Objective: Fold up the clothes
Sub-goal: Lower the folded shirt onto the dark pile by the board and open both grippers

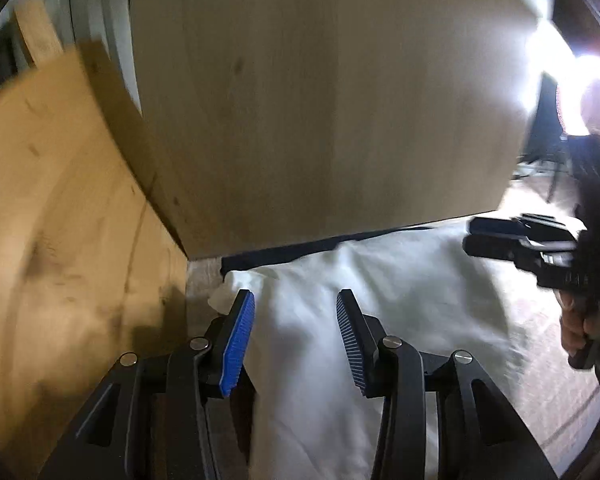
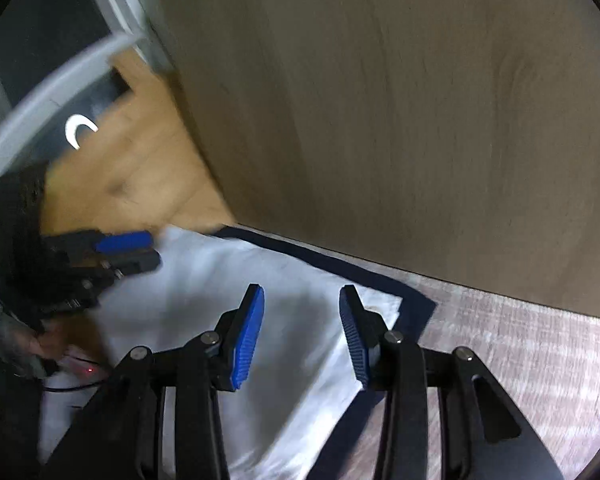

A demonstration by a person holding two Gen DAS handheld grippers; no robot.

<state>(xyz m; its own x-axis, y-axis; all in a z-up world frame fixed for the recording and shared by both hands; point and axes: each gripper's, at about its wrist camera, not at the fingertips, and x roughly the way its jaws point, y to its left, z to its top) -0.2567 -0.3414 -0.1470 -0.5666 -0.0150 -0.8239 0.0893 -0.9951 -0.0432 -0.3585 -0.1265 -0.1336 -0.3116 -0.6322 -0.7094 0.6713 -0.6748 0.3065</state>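
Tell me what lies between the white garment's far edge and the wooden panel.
A dark navy cloth strip lies between the white garment and the wooden panel; clearest in the right wrist view.

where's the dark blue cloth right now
In the right wrist view the dark blue cloth lies under the white garment, showing as a strip along its far edge and right corner, just before the wooden panel.

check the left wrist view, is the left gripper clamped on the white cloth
No, the left gripper stands open, its blue pads apart above the white cloth, pinching nothing.
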